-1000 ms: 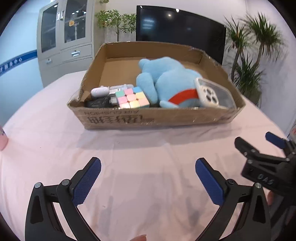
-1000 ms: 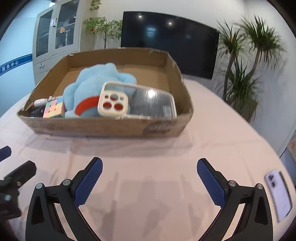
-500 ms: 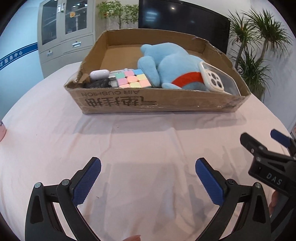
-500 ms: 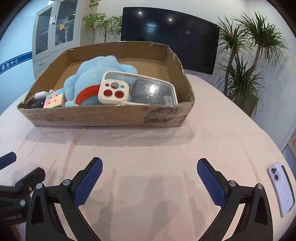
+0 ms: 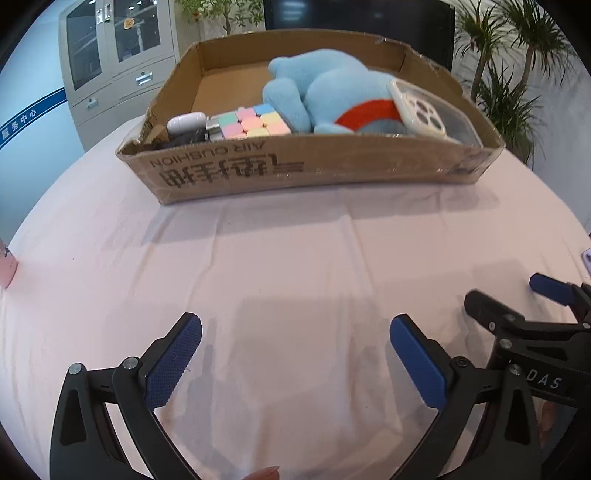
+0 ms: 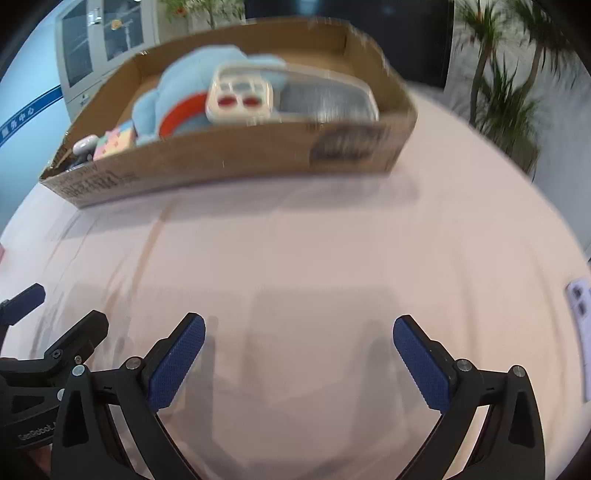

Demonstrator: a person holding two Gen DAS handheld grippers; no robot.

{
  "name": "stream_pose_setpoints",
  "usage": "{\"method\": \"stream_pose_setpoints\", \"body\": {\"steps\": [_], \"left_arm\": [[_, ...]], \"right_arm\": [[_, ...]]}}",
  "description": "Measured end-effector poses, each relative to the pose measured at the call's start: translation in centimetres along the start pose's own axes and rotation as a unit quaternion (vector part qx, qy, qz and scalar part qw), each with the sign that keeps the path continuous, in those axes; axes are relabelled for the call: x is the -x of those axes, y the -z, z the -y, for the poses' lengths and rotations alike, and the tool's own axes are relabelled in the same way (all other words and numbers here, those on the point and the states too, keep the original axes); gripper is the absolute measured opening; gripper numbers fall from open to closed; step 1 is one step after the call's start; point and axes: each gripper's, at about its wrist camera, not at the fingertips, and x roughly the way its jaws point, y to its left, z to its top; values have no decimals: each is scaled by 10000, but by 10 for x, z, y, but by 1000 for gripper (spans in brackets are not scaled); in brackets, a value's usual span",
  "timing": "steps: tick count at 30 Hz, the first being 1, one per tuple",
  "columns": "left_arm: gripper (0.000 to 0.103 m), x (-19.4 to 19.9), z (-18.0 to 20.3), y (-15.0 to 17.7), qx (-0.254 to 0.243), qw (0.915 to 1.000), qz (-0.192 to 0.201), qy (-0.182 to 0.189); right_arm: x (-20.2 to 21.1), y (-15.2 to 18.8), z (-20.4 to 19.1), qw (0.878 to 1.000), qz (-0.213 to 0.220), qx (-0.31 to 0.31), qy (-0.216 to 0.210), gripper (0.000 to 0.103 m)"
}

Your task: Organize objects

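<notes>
A shallow cardboard box (image 5: 295,170) (image 6: 229,155) stands on the pink tablecloth ahead. In it lie a blue plush toy (image 5: 332,92) (image 6: 177,92), a pastel puzzle cube (image 5: 255,122) (image 6: 114,142), a white earbud case (image 5: 185,122), and a clear phone case (image 5: 432,110) (image 6: 291,94) leaning on the plush. My left gripper (image 5: 295,354) is open and empty above the cloth, well short of the box. My right gripper (image 6: 299,354) is open and empty too, and shows at the right of the left wrist view (image 5: 517,321).
A pale purple phone (image 6: 581,332) lies on the cloth at the far right. A pink object (image 5: 5,269) stands at the table's left edge. Behind the table are a grey cabinet (image 5: 118,62), a dark screen (image 5: 354,18) and potted plants (image 5: 506,88).
Both grippers have drawn back from the box and dropped lower, staying open. The right wrist view has swung and tilted, now blurred by motion. Nothing in the box has moved.
</notes>
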Motion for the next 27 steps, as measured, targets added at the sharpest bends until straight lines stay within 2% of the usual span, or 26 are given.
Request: {"method": "stream_pose_setpoints", "body": {"steps": [4, 27], "left_arm": [[102, -11, -3, 6, 149, 9990, -409, 88], [102, -6, -7, 7, 259, 9989, -401, 36]], "right_arm": [[3, 1, -5, 9999, -68, 23, 146, 103], [12, 7, -9, 9998, -86, -7, 164, 103]]}}
